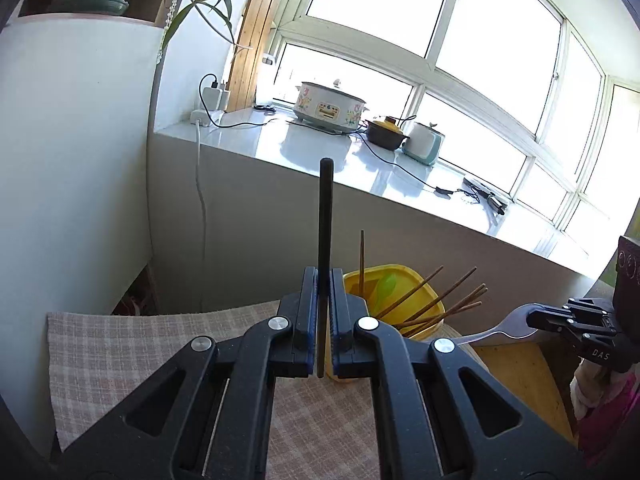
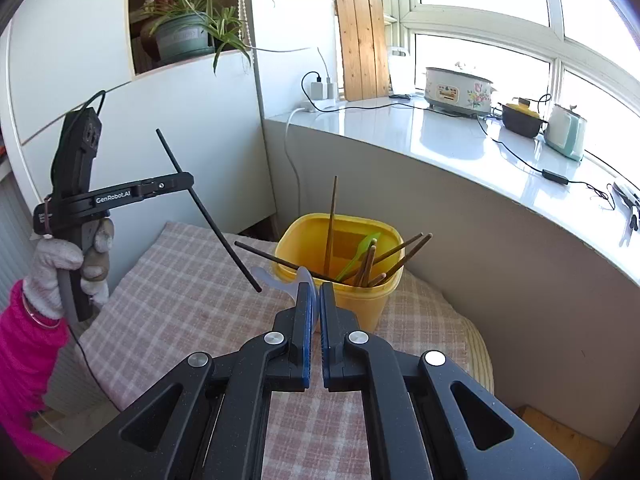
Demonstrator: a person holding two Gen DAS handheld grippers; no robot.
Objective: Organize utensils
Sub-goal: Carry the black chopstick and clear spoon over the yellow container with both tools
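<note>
My left gripper is shut on a thin black chopstick that stands upright between its pads. Just behind it is a yellow tub holding several brown chopsticks and a green spoon. In the right wrist view my right gripper is shut on a pale translucent spoon, close above the near rim of the yellow tub. To the left, the left gripper holds the black chopstick tilted in the air. Another black chopstick leans out of the tub.
The tub stands on a checked cloth beside a grey wall under a white window counter with cookers and cables. A gloved hand and pink sleeve hold the left gripper. A wooden surface lies low at the right.
</note>
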